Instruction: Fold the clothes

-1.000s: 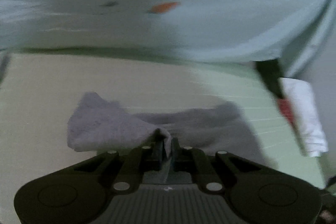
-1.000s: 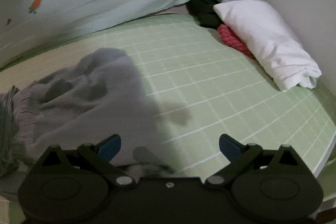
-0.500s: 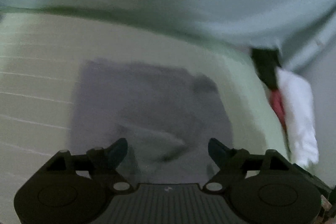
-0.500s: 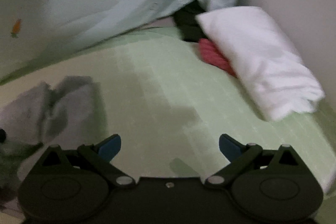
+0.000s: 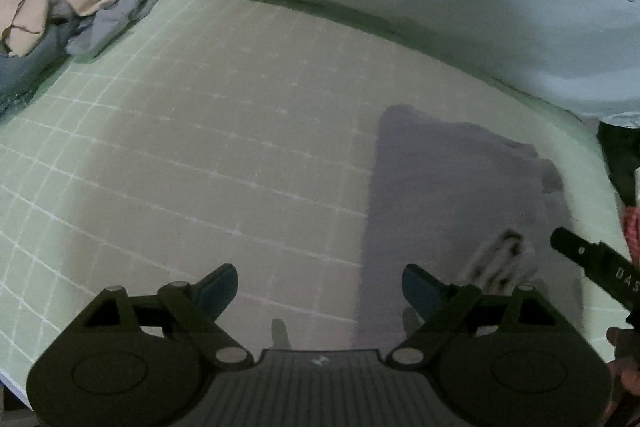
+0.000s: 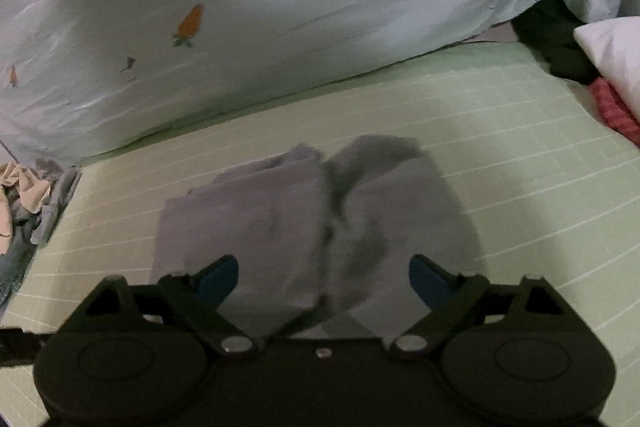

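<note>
Presently, the grey garment (image 6: 316, 223) lies partly folded on the green grid-lined bed sheet (image 5: 200, 155), with a seam or fold line running down its middle in the right wrist view. Left hand-held gripper (image 5: 320, 287): released, jaws opening, nothing between them; the garment (image 5: 460, 207) lies to its right, under the right-hand finger. Right hand-held gripper (image 6: 324, 279): spread but closing, positioned over the near edge of the garment, pads not pressing on cloth. Pale blue carrot-print bedding (image 6: 280, 7) borders the far side. Unfolded clothes pile (image 5: 52, 11) sits at far left. White pillow (image 6: 612, 55), a black item (image 6: 556, 35) and a red cloth (image 6: 612, 107) sit at the right.
</note>
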A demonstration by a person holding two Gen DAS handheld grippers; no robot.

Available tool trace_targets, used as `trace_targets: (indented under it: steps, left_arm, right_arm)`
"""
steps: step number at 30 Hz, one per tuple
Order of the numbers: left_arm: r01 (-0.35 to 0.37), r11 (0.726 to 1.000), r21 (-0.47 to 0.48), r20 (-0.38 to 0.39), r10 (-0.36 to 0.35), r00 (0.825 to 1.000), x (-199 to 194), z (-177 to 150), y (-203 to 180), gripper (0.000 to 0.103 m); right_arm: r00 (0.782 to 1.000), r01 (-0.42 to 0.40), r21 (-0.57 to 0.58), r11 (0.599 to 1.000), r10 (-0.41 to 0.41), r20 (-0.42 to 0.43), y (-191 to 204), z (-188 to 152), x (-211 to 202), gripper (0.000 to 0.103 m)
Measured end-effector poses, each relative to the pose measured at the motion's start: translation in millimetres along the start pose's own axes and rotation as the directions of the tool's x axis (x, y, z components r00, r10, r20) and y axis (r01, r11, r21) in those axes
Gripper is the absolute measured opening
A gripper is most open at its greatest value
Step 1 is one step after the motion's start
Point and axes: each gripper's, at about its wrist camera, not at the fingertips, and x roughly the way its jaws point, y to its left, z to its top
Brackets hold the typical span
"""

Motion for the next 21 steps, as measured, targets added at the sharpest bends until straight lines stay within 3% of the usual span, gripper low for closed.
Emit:
trace_targets:
  steps: [12, 17, 21]
  left_arm:
    - [-0.004, 0.999, 0.034, -0.024, 0.004, 1.000, 3.1, 11.6, 56.5, 0.091]
    - [0.028, 0.998, 0.061, -0.045, -0.026, 0.999, 11.8, 13.0, 54.5, 0.091]
    - [0.047, 0.995, 0.084, -0.074, -0.040, 0.996, 21.0, 10.8, 43.3, 0.092]
  right_arm:
    - [0.996, 0.079, -0.044, 0.996, -0.080, -0.029, 77.3, -17.2, 24.5, 0.094]
    - [0.966, 0.243, -0.042, 0.969, -0.246, -0.082, 60.9, -43.4, 9.2, 0.091]
    - [0.936, 0.328, 0.010, 0.945, -0.324, -0.140, 36.9, -60.4, -7.1, 0.090]
